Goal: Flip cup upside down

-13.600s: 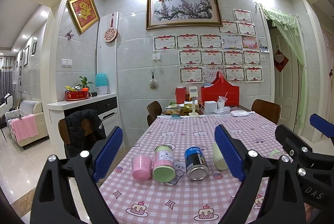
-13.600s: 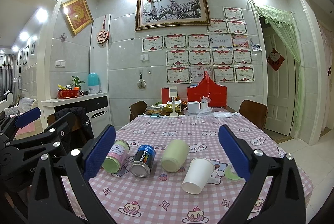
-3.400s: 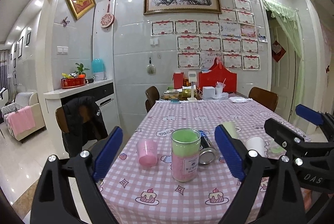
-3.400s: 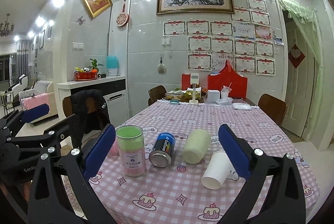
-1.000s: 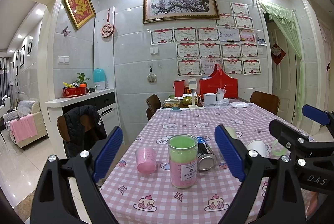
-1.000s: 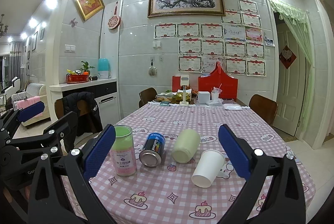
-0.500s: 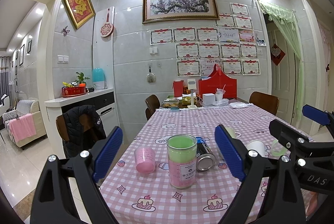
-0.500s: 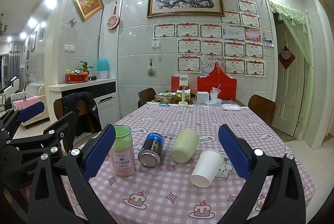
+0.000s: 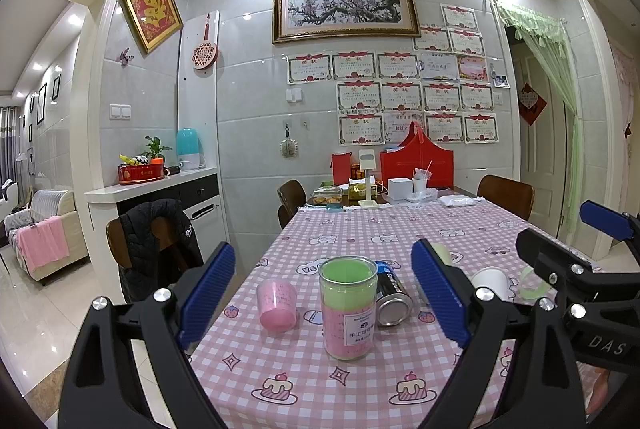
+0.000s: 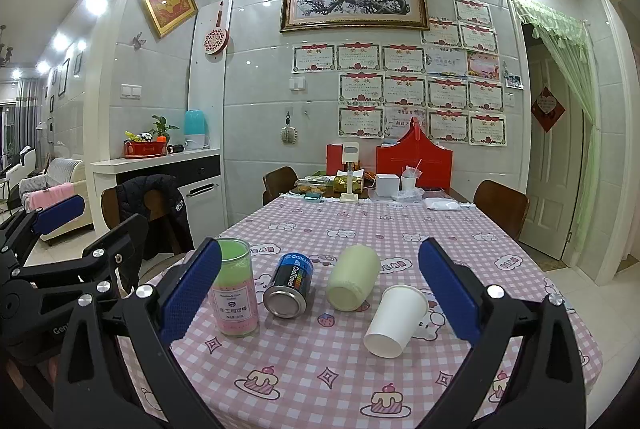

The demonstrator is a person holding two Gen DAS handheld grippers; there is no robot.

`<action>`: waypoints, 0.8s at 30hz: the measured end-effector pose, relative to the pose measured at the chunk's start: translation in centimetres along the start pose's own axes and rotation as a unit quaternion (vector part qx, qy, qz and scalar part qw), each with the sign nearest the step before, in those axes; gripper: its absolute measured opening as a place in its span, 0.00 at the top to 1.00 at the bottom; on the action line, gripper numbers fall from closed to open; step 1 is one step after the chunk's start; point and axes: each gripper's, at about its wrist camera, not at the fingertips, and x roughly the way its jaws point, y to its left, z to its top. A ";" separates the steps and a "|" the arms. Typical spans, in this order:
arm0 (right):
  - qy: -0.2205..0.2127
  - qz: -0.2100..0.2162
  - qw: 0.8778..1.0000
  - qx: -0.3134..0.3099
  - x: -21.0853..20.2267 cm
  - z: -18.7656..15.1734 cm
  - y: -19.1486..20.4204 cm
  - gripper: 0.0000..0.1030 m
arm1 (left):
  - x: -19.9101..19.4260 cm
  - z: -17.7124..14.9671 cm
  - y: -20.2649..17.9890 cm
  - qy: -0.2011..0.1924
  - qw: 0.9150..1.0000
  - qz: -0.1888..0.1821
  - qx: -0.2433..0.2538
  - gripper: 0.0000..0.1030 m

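Observation:
A tall pink-and-green cup stands on end on the pink checked tablecloth; it also shows in the right wrist view. A small pink cup stands mouth down to its left. A blue can, a pale green cup and a white paper cup lie on their sides. My left gripper is open and empty, short of the tall cup. My right gripper is open and empty, held back from the row.
The table runs away from me, with red boxes, a white box and food containers at its far end. Brown chairs stand around it; one on the left carries a black jacket. A white counter lies left.
Long ago the tall pink-and-green cup lay on its side; it now stands on end. Over the last second both grippers only drifted slightly; nothing on the table moved.

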 end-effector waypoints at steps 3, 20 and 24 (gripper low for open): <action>0.001 0.000 1.000 0.000 0.0 0.0 0.0 0.08 | 0.1 -0.1 0.0 0.001 1.000 0.000 0.000 0.14; 0.013 0.000 1.000 -0.003 1.1 -0.2 0.4 0.08 | 1.1 -0.6 0.6 0.009 1.000 0.005 -0.002 0.14; 0.017 0.000 1.000 -0.004 1.6 -0.3 0.6 0.08 | 1.6 -0.8 0.8 0.012 1.000 0.009 -0.001 0.14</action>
